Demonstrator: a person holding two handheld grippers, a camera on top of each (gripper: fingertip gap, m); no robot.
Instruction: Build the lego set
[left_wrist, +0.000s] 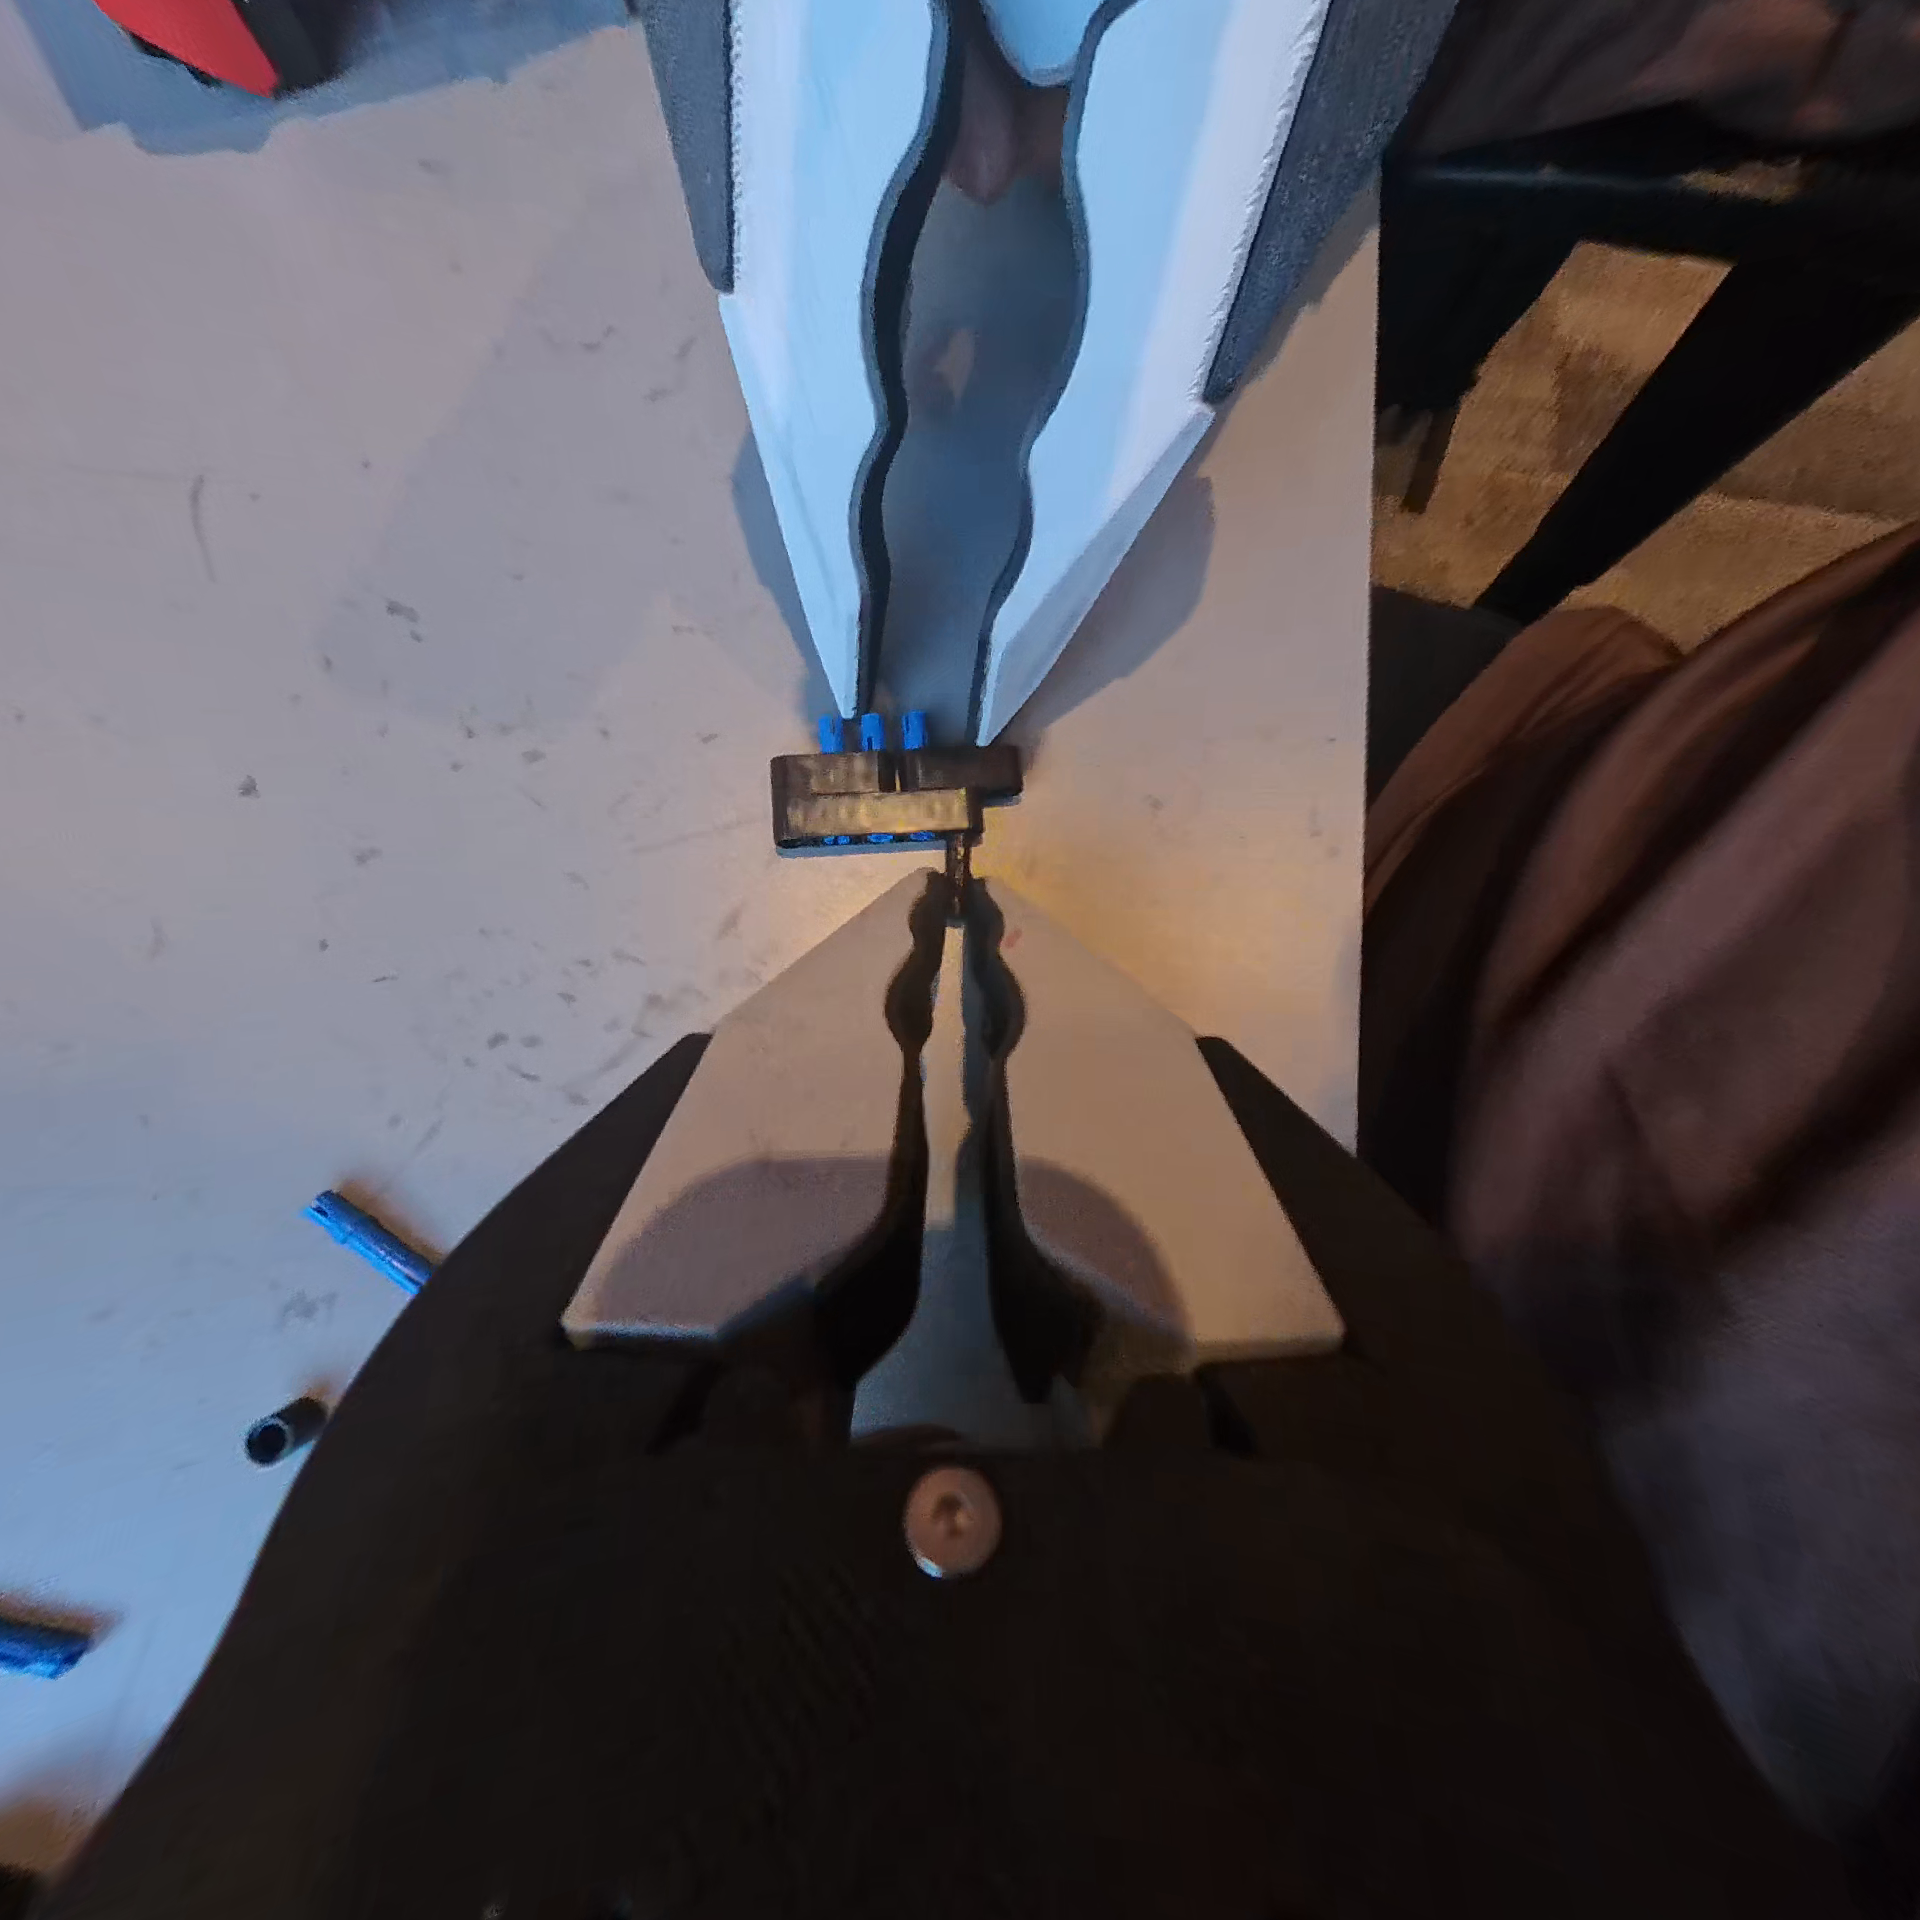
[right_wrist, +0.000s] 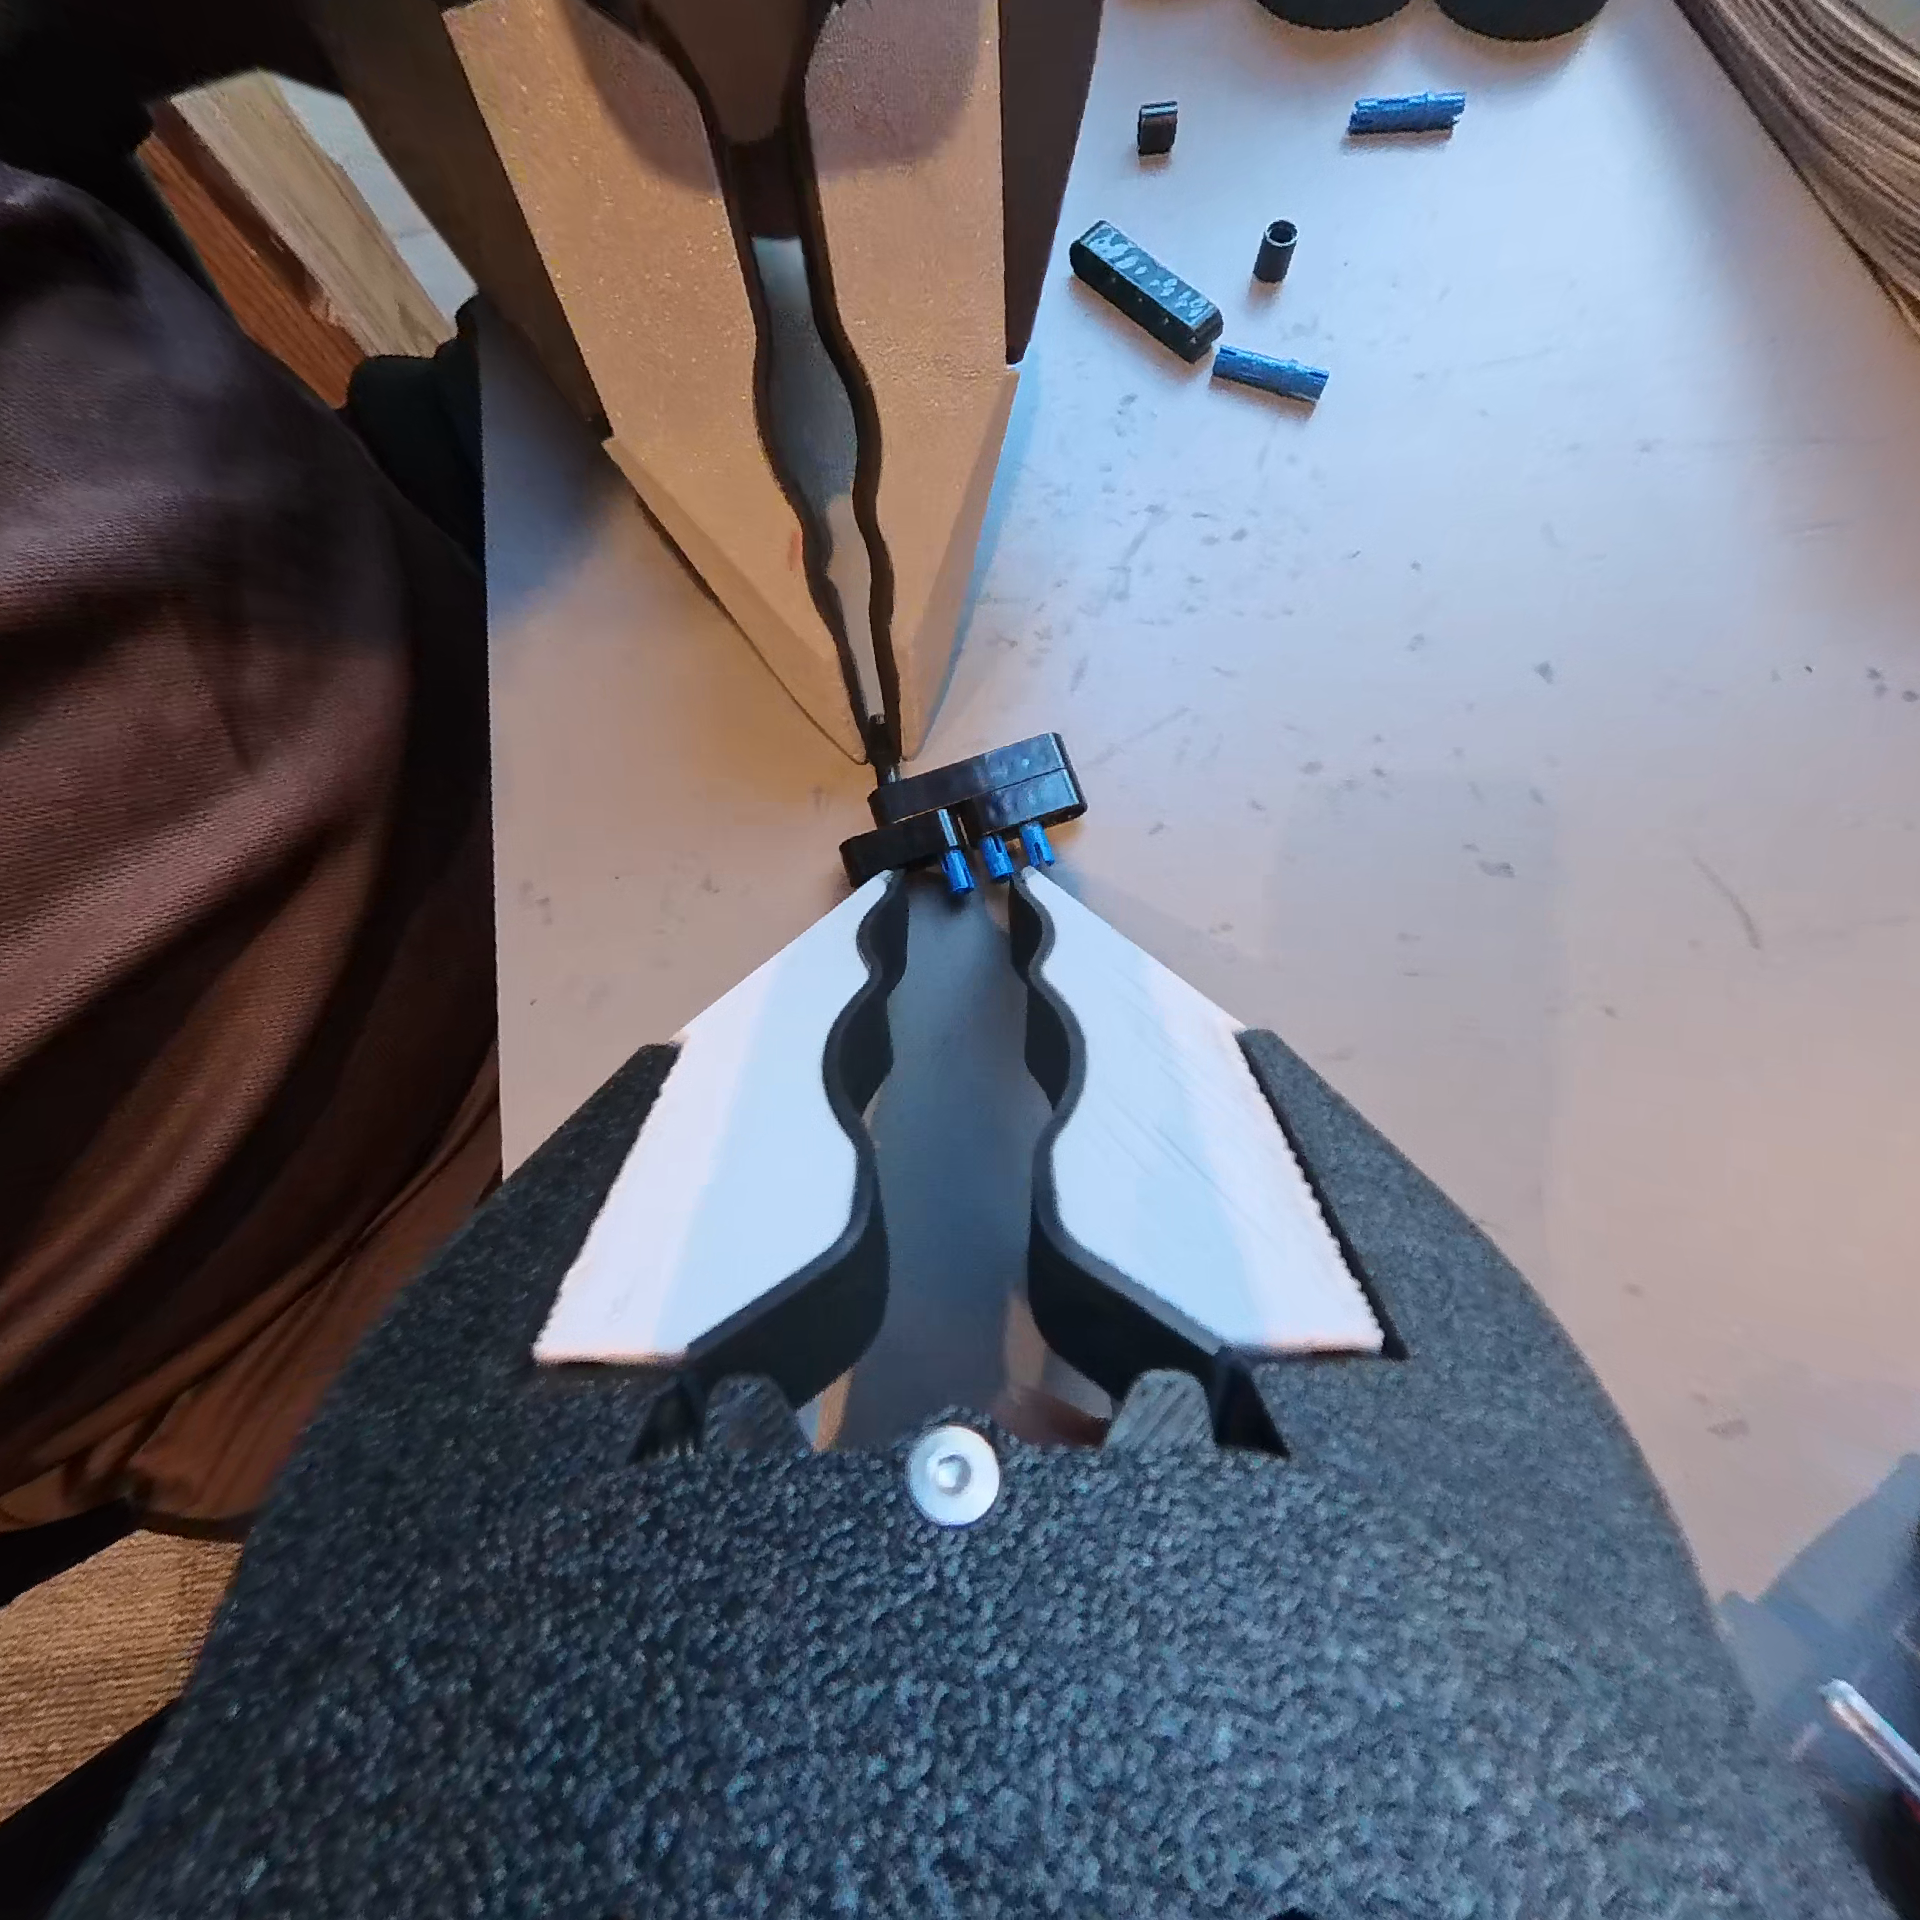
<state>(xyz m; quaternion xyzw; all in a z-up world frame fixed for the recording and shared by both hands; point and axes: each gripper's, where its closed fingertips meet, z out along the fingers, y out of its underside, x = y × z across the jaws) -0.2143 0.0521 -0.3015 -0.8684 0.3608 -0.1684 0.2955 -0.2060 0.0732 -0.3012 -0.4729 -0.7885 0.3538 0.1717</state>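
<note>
Left wrist view. Left gripper (left_wrist: 954, 902) at 6 o'clock, jaws nearly closed, pinching a thin dark axle (left_wrist: 962, 860) that runs toward 12 o'clock into the stacked black beams (left_wrist: 891, 798). Beams' long axis across the view, 9 to 3 o'clock, just beyond the fingertips. Right gripper (left_wrist: 920, 717) entering from 12 o'clock, tips at the far side of the beams, jaws narrowly parted around three blue pins (left_wrist: 871, 731); grip on the beams or mere contact cannot be told. Table (left_wrist: 312, 623) pale and scuffed. Loose at 8 o'clock: two blue pins, one black sleeve (left_wrist: 286, 1430).

Right wrist view. Right gripper (right_wrist: 954, 883) at 6 o'clock, jaws a little apart, straddling the three blue pins (right_wrist: 995, 854) that point back toward it; black beams (right_wrist: 971, 805) straight ahead, long axis tilted from 8 to 2 o'clock, at least three beams, one offset toward 8 o'clock. Left gripper (right_wrist: 878, 732) descending from 12 o'clock, closed on the axle (right_wrist: 889, 764), which meets the beams' 9 o'clock end. Judged step: seating the axle along its own line. Loose at 1 o'clock: two blue pins, one long black beam (right_wrist: 1146, 293), one sleeve, one small black piece (right_wrist: 1156, 127).
</note>
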